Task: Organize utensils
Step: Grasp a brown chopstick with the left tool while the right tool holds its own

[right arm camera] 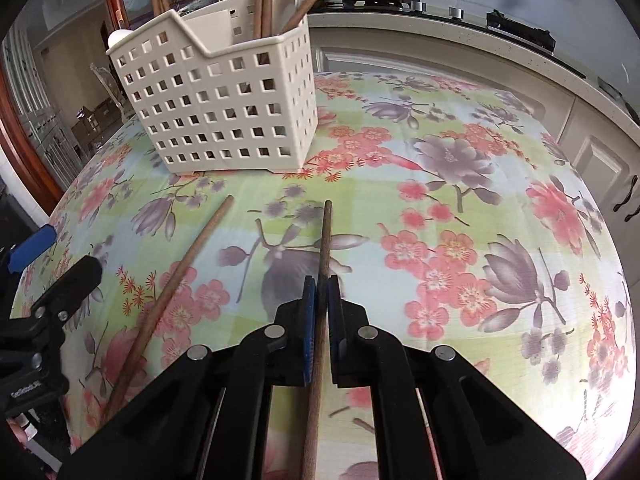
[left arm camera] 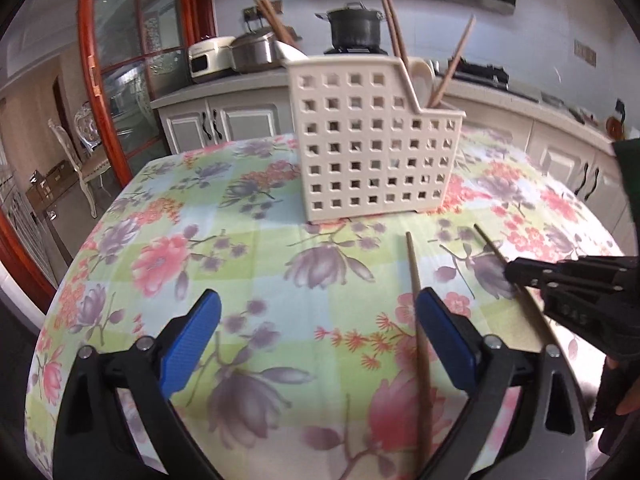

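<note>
One chopstick (right arm camera: 325, 240) between right hand-held gripper (right arm camera: 322, 280) pads.

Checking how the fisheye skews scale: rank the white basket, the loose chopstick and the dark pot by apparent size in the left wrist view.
1. White basket, the largest by far.
2. Loose chopstick, long but thin; it lies nearest the camera, which stretches it.
3. Dark pot, the smallest; it stands far back on the stove, so its true size stays unsure.

Both grippers have black frames with silver screws; the left gripper (left arm camera: 318, 340) and right gripper (right arm camera: 321, 316) carry blue textured pads.
</note>
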`<state>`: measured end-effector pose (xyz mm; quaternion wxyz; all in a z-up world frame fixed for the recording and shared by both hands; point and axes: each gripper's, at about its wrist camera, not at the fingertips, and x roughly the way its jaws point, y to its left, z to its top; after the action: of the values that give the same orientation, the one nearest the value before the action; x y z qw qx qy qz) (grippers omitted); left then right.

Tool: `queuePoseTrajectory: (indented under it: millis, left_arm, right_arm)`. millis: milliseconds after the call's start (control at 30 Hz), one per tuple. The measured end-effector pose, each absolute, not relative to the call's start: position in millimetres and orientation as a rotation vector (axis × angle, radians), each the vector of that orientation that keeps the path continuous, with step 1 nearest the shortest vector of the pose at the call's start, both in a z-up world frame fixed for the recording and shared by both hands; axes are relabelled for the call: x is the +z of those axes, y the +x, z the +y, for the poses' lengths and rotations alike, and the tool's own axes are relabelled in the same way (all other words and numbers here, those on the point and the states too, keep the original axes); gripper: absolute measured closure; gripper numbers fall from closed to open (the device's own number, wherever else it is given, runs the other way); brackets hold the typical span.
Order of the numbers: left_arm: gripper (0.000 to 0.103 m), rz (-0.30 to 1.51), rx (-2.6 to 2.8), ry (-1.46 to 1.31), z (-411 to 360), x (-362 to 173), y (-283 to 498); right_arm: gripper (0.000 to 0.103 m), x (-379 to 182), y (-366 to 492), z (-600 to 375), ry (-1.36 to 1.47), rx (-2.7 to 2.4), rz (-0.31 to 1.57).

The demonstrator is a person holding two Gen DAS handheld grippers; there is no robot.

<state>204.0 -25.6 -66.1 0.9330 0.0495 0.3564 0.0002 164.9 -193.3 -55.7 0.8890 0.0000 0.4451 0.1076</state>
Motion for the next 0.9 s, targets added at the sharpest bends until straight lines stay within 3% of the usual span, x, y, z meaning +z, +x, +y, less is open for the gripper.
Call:
queuePoseTrajectory:
  millis: [333,633,733,767,800,833,900]
  left_arm:
    - [0.045,0.9,-0.072,0.175,-64,-93,244]
    - [0.047,0.944,-0.101,0.139,-63,-94,257]
    - [0.067,0.936,-0.148,0.127,-65,-94,254]
    - [0.085,0.93,-0.166,0.141,-69,-94,252]
    - [0.091,0.928,-0.178,0.156,-72,-94,251]
    - [0.096,0.924,-0.175,0.171,-76,-94,250]
    - [0.097,0.914,-0.172,0.172,-77,-94,249]
  right_arm:
    - [0.097,-55,165,-196,-0.053,0.274,0.92]
    - [0.096,-55,169,-192,-0.103,0.296,0.935]
    - [0.096,-55,168,-190,-0.122,0.293,0.93]
    - [0.096,-55,168,-190,-0.126,0.291,0.931]
    - [0.096,-55,168,-189,-0.128,0.29,0.931]
    - [0.097,-55,168,-189,-0.131,0.288,0.928]
    - [0.097,-55,167,-189,-0.126,0.286,0.923]
